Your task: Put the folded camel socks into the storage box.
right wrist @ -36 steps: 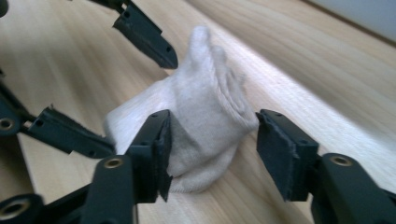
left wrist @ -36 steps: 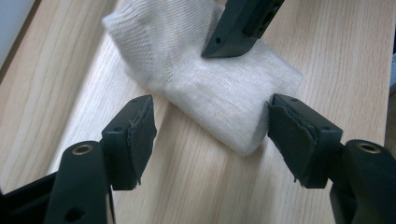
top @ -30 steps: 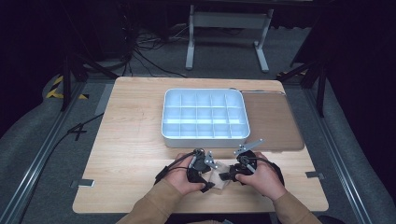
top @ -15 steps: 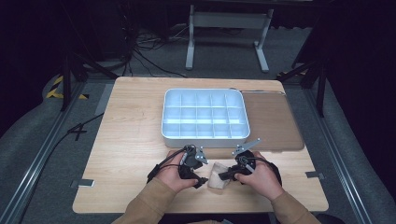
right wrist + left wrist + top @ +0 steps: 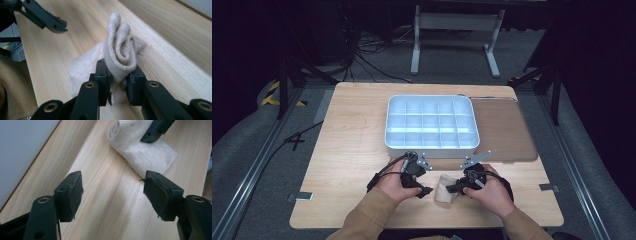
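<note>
Rolled cream knitted sock [image 5: 120, 62] near front edge of the pale wooden tabletop [image 5: 352, 130], slightly right of centre. Right gripper [image 5: 118, 85] clamped on rolled end of sock, jaws just closed in, fabric bulging between pads. Left gripper [image 5: 112, 195] just beside sock, jaws wide apart over bare wood, nothing between. White compartmented plastic tray [image 5: 432, 125] well behind, toward far edge.
</note>
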